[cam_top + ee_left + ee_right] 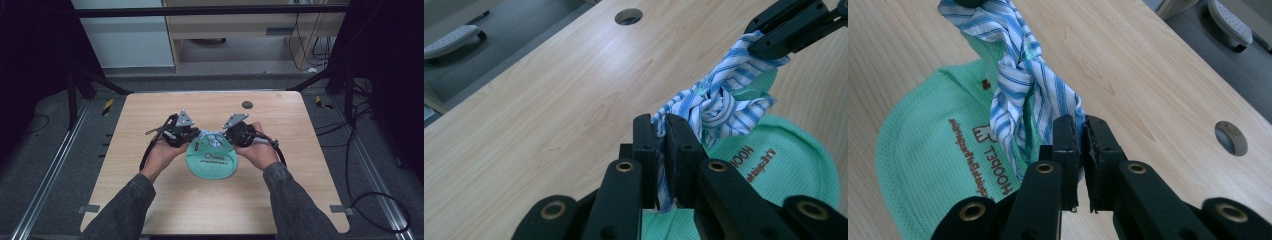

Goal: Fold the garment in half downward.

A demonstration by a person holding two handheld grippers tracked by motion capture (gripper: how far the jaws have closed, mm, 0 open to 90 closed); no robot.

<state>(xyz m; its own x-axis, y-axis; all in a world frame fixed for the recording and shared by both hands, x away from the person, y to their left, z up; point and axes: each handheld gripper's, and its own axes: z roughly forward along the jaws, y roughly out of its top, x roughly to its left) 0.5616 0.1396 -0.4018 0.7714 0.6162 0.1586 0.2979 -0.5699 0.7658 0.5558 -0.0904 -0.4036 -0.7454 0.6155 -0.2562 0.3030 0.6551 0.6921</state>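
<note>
Tools [192,136] [227,134] on crosswise striped cloth [211,138]

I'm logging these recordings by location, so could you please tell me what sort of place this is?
Probably a lab set up for recording: a wooden table with a cable hole stands on grey carpet inside a dark frame, with loose cables on the floor and floor rails alongside.

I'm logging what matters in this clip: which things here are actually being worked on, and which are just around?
In use:
- blue-and-white striped cloth, knotted, pinched at either end by both tools
- green bag it ties shut
- left tool
- right tool

Just around:
- table with its round hole
- yellow-and-black tape on the floor
</note>
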